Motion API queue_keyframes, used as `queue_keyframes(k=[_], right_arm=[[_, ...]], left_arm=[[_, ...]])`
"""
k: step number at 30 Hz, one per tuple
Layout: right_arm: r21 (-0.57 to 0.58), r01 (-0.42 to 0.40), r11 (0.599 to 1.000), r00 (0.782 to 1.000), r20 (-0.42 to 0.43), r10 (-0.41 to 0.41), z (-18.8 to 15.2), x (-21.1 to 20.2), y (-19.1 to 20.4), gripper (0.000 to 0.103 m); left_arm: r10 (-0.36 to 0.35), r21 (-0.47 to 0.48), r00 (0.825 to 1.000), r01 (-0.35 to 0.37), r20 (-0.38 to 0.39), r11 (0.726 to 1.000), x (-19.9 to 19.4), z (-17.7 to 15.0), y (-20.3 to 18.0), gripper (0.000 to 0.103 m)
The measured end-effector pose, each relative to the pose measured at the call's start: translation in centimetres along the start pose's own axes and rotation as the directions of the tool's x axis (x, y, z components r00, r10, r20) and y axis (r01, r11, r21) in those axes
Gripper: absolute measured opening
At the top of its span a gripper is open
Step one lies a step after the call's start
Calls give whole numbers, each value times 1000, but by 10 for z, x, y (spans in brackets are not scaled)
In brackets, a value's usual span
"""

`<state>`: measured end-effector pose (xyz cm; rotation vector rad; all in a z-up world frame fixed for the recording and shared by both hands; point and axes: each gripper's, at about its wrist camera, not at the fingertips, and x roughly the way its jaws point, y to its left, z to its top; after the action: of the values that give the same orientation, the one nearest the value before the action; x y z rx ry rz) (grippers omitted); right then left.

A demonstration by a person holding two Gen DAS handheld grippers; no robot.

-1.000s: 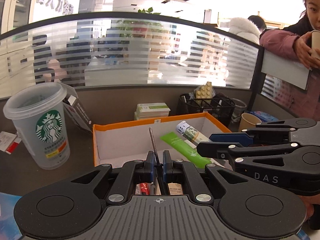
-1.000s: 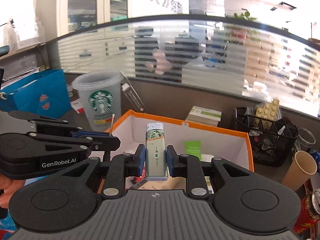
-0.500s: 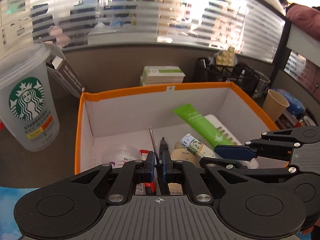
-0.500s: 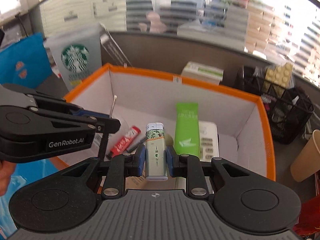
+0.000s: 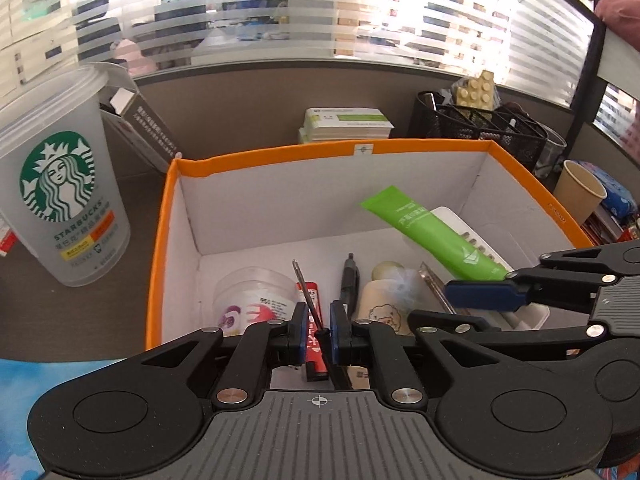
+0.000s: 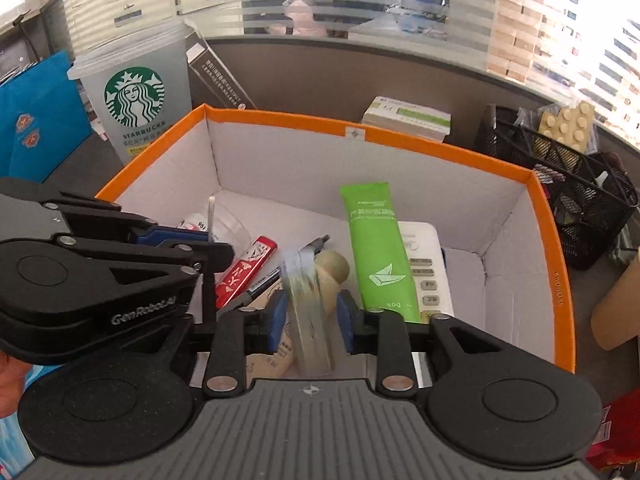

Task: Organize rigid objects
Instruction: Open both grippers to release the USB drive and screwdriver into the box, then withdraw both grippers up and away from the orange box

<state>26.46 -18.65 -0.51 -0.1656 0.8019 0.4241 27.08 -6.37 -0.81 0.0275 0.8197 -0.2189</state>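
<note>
An orange-rimmed white box holds a green tube, a black pen, a red pack and a round plastic tub. My left gripper hangs over its near edge. Its jaws are opening, and a thin metal pick leans loose in the gap. My right gripper is beside it over the box. Its jaws are opening too, and the printed lighter, blurred, stands between the pads without being pressed. The right gripper shows side-on in the left wrist view.
A Starbucks cup stands left of the box, with a blue bag beyond it. Behind are stacked green-white packs and a black mesh basket. A paper cup stands at the right. A white keypad device lies in the box.
Both grippers came down and tipped over the box. Their jaws have parted: the pick now leans loose, and the lighter has gone blurred and lower between the right pads.
</note>
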Motion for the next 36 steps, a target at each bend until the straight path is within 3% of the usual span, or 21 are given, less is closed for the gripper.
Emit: queue_keyframes(k=[6, 8, 13, 16, 20, 22, 25, 32, 36], right_arm=[[28, 21, 999, 997, 70, -23, 2, -23, -5, 50], [32, 41, 999, 993, 108, -44, 2, -35, -5, 58], [72, 10, 997, 979, 201, -25, -2, -70, -5, 68], [105, -9, 994, 961, 276, -20, -11, -93, 1, 87], [117, 32, 993, 932, 356, -73, -29, -120, 20, 103], [132, 40, 990, 919, 384, -88, -39, -129, 27, 103], [163, 34, 986, 914, 395, -96, -54, -138, 35, 103], [188, 111, 976, 913, 368, -174, -89, -139, 56, 103], [188, 126, 974, 914, 360, -187, -106, -140, 64, 103]], left_arm=[[52, 3, 995, -53, 86, 999, -26, 3, 6, 46], [77, 7, 989, -79, 129, 997, -39, 5, 7, 59], [103, -5, 969, -105, 225, 994, -73, 3, 11, 91], [112, 1, 957, -117, 267, 993, -89, -7, 10, 100], [109, -34, 948, -104, 298, 994, -109, -27, 14, 103], [119, -49, 946, -109, 302, 993, -116, -38, 15, 103], [134, -73, 942, -117, 307, 990, -125, -53, 17, 103], [170, -122, 935, -138, 310, 983, -146, -86, 21, 103], [172, -118, 940, -143, 293, 983, -154, -101, 22, 103]])
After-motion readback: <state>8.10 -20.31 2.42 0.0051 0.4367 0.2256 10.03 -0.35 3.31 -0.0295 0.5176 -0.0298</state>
